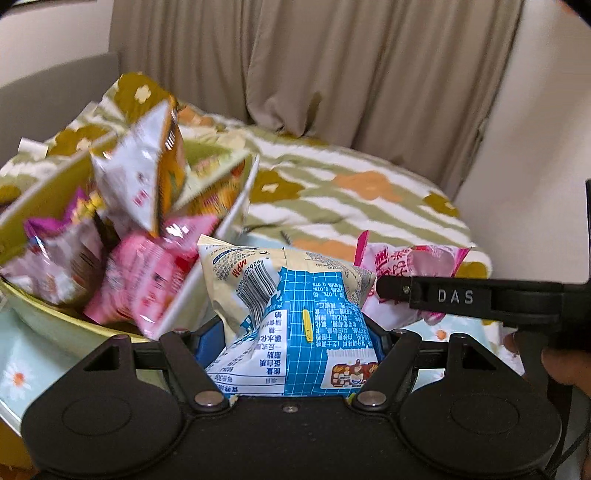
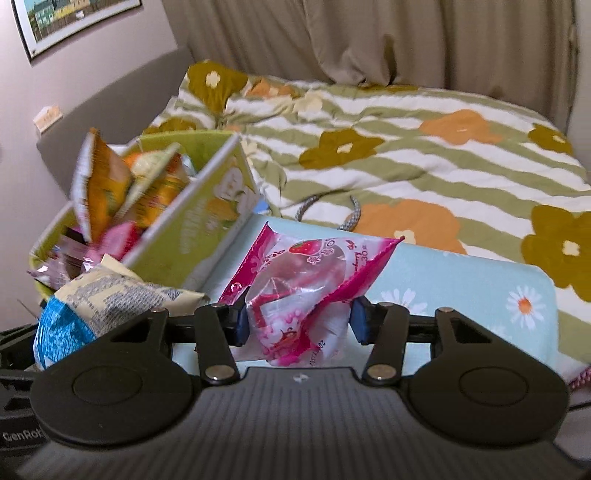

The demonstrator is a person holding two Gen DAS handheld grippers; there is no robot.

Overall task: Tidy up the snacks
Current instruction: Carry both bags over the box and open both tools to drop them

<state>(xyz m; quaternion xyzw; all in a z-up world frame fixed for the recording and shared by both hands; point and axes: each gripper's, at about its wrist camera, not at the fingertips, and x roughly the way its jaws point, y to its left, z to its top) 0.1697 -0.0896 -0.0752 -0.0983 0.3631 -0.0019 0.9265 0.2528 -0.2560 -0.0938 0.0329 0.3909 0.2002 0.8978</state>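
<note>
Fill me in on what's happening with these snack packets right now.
A person is sorting snacks with a claw in each hand. The left claw grips a blue-and-cream foil snack bag, and the right claw grips a pink strawberry-print packet. Both are held just beside the green cardboard box, which already holds several orange, pink and purple packets. Neither held packet is in the box yet.

Home bedroom: bed with green-striped floral quilt point(image 2: 424, 155), beige fabric curtains point(image 1: 332, 66), framed picture on wall point(image 2: 70, 22).
</note>
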